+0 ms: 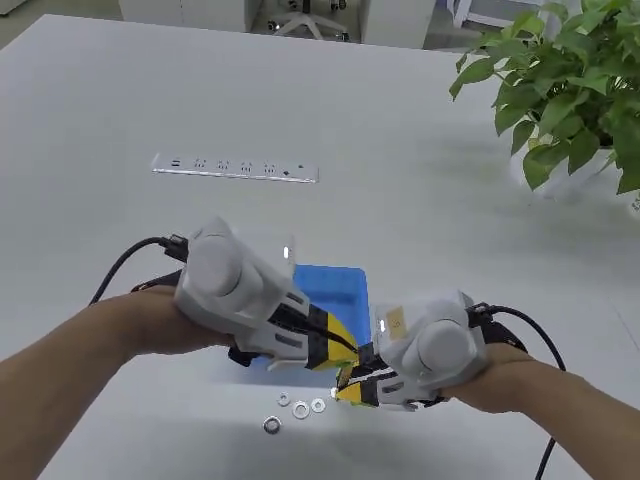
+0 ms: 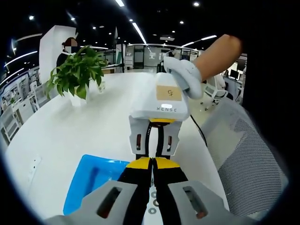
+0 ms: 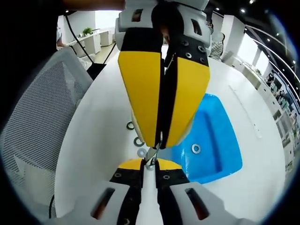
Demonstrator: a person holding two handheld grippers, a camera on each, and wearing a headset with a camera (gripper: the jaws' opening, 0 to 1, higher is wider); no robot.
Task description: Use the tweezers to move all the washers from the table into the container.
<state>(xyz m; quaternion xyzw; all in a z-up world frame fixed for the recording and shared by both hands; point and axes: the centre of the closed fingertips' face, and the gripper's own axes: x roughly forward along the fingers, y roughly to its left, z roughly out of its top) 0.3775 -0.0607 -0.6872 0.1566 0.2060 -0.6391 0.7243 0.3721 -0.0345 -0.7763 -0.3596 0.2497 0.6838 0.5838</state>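
Note:
The tweezers (image 3: 152, 155) show as a thin metal tip between the two grippers' jaw tips. My left gripper (image 1: 338, 352) reaches in from above in the right gripper view, its yellow jaws closed on the tweezers. My right gripper (image 3: 150, 164) meets it tip to tip with its jaws closed around that metal end. Just beyond them stands the blue container (image 3: 220, 140) with one washer (image 3: 196, 148) in it. Several washers (image 1: 301, 408) lie on the white table in front of the container, below the grippers; they also show as washers (image 3: 138, 141) left of the jaws.
A white power strip (image 1: 235, 167) lies further back on the table (image 1: 420, 200). A potted plant (image 1: 575, 90) stands at the far right. A mesh office chair (image 2: 243, 154) is beside the table edge.

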